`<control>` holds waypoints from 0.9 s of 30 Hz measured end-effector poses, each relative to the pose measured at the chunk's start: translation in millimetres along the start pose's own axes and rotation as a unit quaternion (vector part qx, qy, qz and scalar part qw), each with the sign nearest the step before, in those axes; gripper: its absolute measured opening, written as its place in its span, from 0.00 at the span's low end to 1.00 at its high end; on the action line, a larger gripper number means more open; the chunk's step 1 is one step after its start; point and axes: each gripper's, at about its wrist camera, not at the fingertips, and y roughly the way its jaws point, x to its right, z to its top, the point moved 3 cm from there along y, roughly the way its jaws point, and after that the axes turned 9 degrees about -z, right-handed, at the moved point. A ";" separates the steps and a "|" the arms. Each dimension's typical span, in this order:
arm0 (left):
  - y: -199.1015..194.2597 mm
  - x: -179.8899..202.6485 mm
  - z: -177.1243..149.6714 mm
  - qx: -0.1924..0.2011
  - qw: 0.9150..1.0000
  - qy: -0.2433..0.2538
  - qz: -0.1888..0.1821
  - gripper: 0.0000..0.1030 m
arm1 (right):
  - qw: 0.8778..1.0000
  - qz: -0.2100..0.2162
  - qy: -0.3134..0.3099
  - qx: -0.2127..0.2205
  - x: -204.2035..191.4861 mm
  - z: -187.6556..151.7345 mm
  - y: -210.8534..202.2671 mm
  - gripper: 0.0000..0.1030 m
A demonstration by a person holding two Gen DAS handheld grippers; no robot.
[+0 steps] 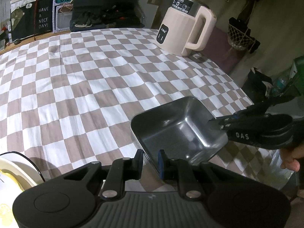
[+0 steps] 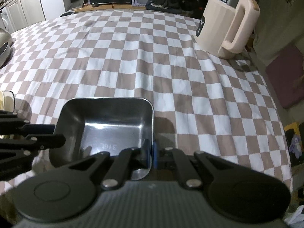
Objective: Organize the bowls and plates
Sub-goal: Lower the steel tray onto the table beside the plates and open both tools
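Note:
A square stainless-steel bowl (image 1: 176, 129) (image 2: 110, 125) sits low over the checked tablecloth (image 1: 76, 79), near its front right corner; I cannot tell if it rests on the cloth. My right gripper (image 2: 150, 152) is shut on the bowl's right wall, one finger inside and one outside, and shows at the far rim in the left wrist view (image 1: 216, 124). My left gripper (image 1: 150, 160) straddles the opposite wall with a visible gap beside the metal, so its pads are not pressing. It enters the right wrist view from the left (image 2: 57, 133).
A cream electric kettle (image 1: 182, 28) (image 2: 226, 24) stands at the far right of the table. A white dish with yellow marks (image 1: 11, 171) lies at the near left. A metal bowl (image 2: 3, 47) sits at the far left. The table's right edge (image 2: 281, 129) drops off close to the bowl.

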 end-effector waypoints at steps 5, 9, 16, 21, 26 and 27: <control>-1.0 -1.2 1.4 0.003 1.000 -0.004 -0.009 0.17 | 0.999 0.015 0.028 -0.032 6.2 -1.7 14.8 0.06; -0.7 -1.6 0.9 -0.001 1.000 -0.006 -0.009 0.17 | 0.998 0.031 0.048 -0.039 12.6 -2.7 20.8 0.07; 2.0 -2.3 -1.3 -0.014 1.000 -0.007 -0.008 0.20 | 0.997 0.046 0.053 -0.045 15.8 -5.4 25.6 0.07; 2.7 -5.7 -1.1 -0.017 1.000 -0.018 -0.006 0.43 | 0.996 0.050 0.055 -0.046 17.0 -6.4 28.4 0.07; 4.2 -7.7 -1.9 -0.022 0.999 -0.027 -0.007 0.62 | 0.997 0.052 0.049 -0.042 15.7 -12.1 29.0 0.11; 4.4 -6.9 -2.0 -0.022 0.999 -0.026 -0.008 0.65 | 0.997 0.052 0.048 -0.042 16.1 -13.7 29.3 0.13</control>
